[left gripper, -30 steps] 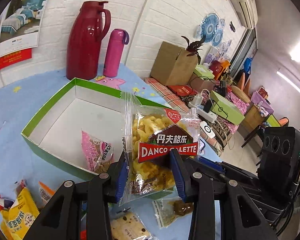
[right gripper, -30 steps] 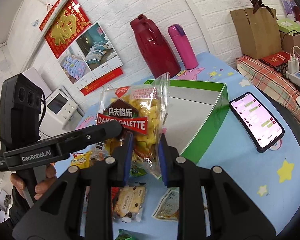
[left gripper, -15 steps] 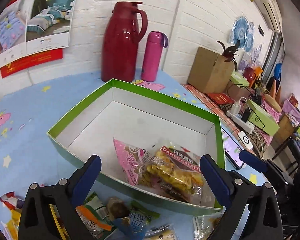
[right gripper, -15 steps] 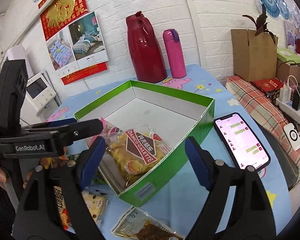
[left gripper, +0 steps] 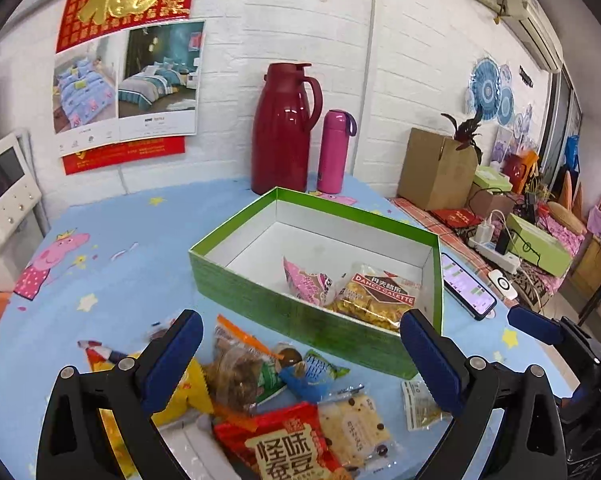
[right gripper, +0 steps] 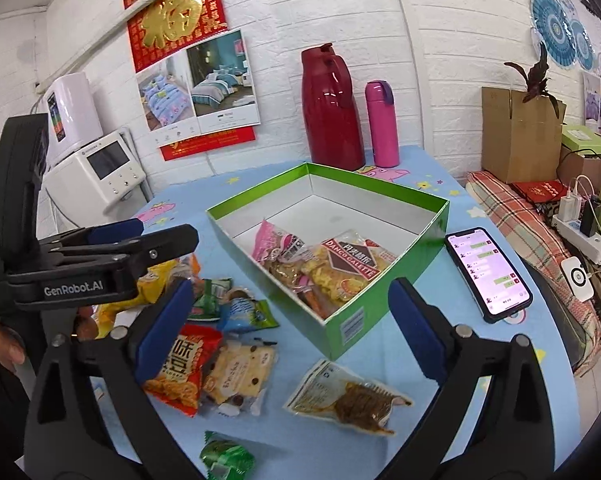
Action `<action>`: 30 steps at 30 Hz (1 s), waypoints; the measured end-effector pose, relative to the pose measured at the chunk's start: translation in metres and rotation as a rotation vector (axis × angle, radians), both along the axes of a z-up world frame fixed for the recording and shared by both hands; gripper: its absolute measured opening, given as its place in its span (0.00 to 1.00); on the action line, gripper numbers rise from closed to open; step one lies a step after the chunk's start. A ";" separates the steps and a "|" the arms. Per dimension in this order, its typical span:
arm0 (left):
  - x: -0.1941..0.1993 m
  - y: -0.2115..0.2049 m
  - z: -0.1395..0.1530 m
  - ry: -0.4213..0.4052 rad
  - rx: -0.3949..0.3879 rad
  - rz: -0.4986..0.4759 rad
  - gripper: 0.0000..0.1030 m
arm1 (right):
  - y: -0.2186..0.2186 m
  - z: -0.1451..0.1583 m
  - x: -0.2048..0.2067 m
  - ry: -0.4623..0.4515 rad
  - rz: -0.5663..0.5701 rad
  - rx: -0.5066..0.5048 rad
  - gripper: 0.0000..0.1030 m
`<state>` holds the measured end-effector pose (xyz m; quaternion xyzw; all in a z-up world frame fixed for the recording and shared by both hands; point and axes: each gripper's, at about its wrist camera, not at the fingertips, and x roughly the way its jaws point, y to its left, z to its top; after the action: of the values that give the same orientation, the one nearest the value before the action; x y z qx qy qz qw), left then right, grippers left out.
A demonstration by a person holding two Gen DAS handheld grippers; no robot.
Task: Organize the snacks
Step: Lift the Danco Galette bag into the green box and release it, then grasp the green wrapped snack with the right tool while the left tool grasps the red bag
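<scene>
Two packets down in the green box (right gripper: 384, 312): pink packet (right gripper: 278, 242), Danco Galette bag (right gripper: 350, 266). Loose snack pile (left gripper: 284, 416) waiting beside it. Left gripper (left gripper: 300, 356), right gripper (right gripper: 290, 318): spread wide, empty.

The left gripper (left gripper: 300, 354) was spread wide, its two blue-padded fingers (left gripper: 174, 354) far apart with nothing between them. It pointed forward and slightly down. In the right wrist view the same gripper (right gripper: 112, 240) reached in from the left edge, seen side-on, and a hand (right gripper: 2, 346) gripped its handle low at that edge; only a few fingertips showed.

The right gripper (right gripper: 288, 330) was likewise spread wide and empty, blue pads (right gripper: 414, 330) well apart, tilted gently downward. In the left wrist view one blue tip of the right gripper (left gripper: 534, 324) showed at the right edge, level with the left gripper and apart from it.
</scene>
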<state>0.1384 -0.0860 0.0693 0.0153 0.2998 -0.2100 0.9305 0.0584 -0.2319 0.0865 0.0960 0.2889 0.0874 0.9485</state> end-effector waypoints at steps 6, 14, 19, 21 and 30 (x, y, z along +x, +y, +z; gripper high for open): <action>-0.041 0.027 -0.023 0.041 0.063 0.037 0.98 | 0.020 -0.005 -0.041 0.022 0.041 -0.049 0.98; -0.084 0.064 -0.059 0.092 0.128 0.166 0.98 | 0.039 -0.055 -0.071 0.195 0.083 -0.049 0.98; -0.095 0.067 -0.067 0.118 0.126 0.155 0.98 | 0.045 -0.077 -0.063 0.275 0.070 -0.022 0.94; -0.098 0.068 -0.068 0.121 0.120 0.153 0.98 | 0.049 -0.082 -0.060 0.298 0.083 -0.014 0.79; -0.085 0.062 -0.076 0.168 0.130 0.133 0.98 | 0.052 -0.092 -0.059 0.327 0.089 -0.004 0.28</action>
<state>0.0532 -0.0243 -0.0071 0.0379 0.3901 -0.1283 0.9110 -0.0008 -0.1801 -0.0056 0.0944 0.4437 0.1119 0.8841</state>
